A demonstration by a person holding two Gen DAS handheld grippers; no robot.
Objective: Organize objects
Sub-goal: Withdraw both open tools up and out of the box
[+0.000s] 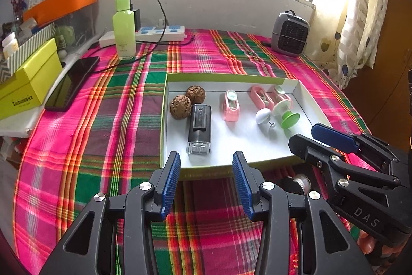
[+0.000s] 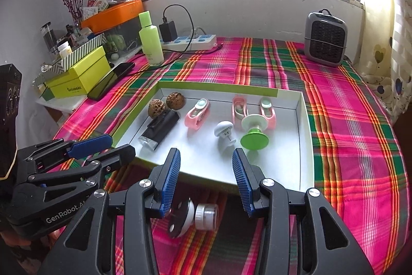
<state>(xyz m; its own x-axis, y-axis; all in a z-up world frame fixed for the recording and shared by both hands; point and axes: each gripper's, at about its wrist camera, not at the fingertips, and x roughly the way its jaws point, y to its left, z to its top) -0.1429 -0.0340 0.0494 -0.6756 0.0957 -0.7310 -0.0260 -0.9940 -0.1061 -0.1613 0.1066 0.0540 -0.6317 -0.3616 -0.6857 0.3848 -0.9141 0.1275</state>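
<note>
On the plaid tablecloth [image 2: 334, 120], a shallow white tray with a green rim [image 2: 305, 125] holds the sorted items. Two walnuts [image 2: 164, 103] lie touching each other at its far left corner, with a black rectangular device with a clear end [image 2: 159, 128] lying just beside them. Toward the middle rests a pink shoe-shaped object [image 2: 197, 114]; two more pink ones [image 2: 253, 108] lie side by side near the far right wall. Before these stand a white mushroom-shaped piece [image 2: 224, 133], tipped on its side, and a green-and-white spool [image 2: 253, 132], which touches the right-hand pink pair.

Outside the tray, just beside its near wall, a small white and black object with a ridged clear cap [image 2: 194, 217] lies on the cloth; in the right wrist view it sits just below and between the fingers of the right gripper [image 2: 206, 179]. That gripper's jaws stand partly apart with nothing between the pads. The left gripper [image 1: 206, 182] is likewise partly spread and empty, poised over the tray's near edge. Each gripper shows in the other's view, side by side and apart.

Farther out stand a green bottle [image 2: 150, 43], a white power strip [image 2: 190, 41] with a black charger, a dark phone [image 2: 110, 80], a yellow-green box [image 2: 82, 74], an orange tray [image 2: 113, 14] and a small grey heater [image 2: 325, 39] below the window.
</note>
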